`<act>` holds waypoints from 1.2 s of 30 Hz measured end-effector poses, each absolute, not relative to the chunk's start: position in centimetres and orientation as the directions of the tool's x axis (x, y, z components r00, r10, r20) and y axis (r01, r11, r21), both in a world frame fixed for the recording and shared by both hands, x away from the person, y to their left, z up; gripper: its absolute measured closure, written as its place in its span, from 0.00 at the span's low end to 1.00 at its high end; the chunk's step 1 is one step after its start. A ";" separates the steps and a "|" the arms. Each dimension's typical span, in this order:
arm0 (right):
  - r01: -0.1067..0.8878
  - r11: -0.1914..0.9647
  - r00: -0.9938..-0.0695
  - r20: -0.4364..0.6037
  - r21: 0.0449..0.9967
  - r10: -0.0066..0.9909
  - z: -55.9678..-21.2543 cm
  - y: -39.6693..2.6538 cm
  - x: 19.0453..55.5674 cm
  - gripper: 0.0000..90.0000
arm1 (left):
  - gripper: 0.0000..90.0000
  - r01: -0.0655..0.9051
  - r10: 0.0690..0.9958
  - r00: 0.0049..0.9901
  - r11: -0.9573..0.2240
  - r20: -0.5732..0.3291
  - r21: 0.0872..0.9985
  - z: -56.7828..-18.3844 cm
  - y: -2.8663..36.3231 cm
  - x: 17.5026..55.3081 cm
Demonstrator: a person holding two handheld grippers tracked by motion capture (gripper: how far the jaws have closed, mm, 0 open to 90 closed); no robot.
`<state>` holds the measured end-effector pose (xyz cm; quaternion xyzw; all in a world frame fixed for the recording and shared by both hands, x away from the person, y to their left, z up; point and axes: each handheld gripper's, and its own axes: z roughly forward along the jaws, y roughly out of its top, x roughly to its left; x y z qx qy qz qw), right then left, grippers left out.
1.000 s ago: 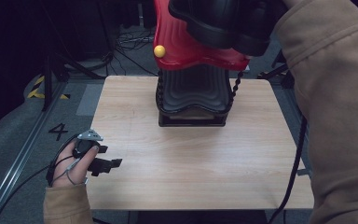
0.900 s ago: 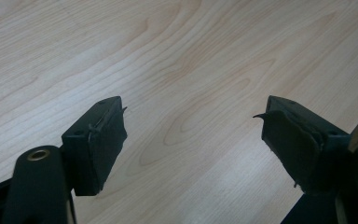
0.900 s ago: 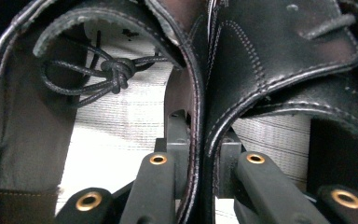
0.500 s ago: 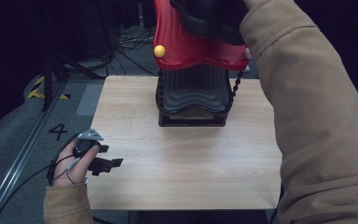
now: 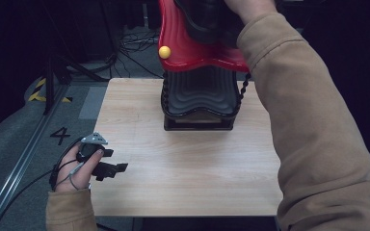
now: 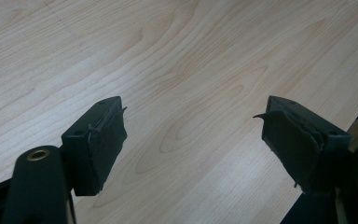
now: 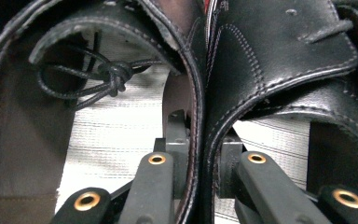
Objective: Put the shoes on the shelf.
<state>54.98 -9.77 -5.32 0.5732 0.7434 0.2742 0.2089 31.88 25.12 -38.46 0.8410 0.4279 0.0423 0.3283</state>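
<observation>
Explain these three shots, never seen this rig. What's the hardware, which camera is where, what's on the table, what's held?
No robot: a person holds a two-jaw gripper in each hand. The high view looks down on the wooden table. Each other picture comes from a camera riding on a gripper. The left gripper is open over bare wood near the table's left edge. The right gripper is shut on the touching inner edges of a pair of black leather shoes, raised near the high camera. A red-and-black ribbed rack stands at the table's far edge.
</observation>
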 end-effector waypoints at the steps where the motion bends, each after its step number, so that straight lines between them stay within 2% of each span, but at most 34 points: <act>1: 0.730 0.192 -0.255 0.001 0.656 0.967 -5.9 -9.8 55.1 0.90 | 0.24 0.693 0.749 0.628 -0.416 -0.210 0.589 -38.5 25.1 31.9; 10: 0.679 0.192 -0.268 -0.004 0.709 0.963 -10.1 -9.6 56.0 0.89 | 0.24 0.690 0.741 0.638 -0.431 -0.207 0.581 -38.5 24.5 32.1; 15: 0.661 0.195 -0.262 -0.022 0.724 0.965 -10.6 -9.0 56.2 0.88 | 0.24 0.690 0.743 0.637 -0.431 -0.206 0.581 -38.6 24.6 32.2; 29: 0.688 0.106 -0.235 0.082 0.718 0.968 -10.0 -8.8 57.5 0.86 | 0.24 0.697 0.744 0.632 -0.424 -0.216 0.579 -38.7 24.7 32.2; 36: 0.656 0.170 -0.249 -0.002 0.735 0.968 -10.2 -8.4 57.0 0.85 | 0.24 0.694 0.742 0.636 -0.428 -0.213 0.579 -38.7 24.7 32.2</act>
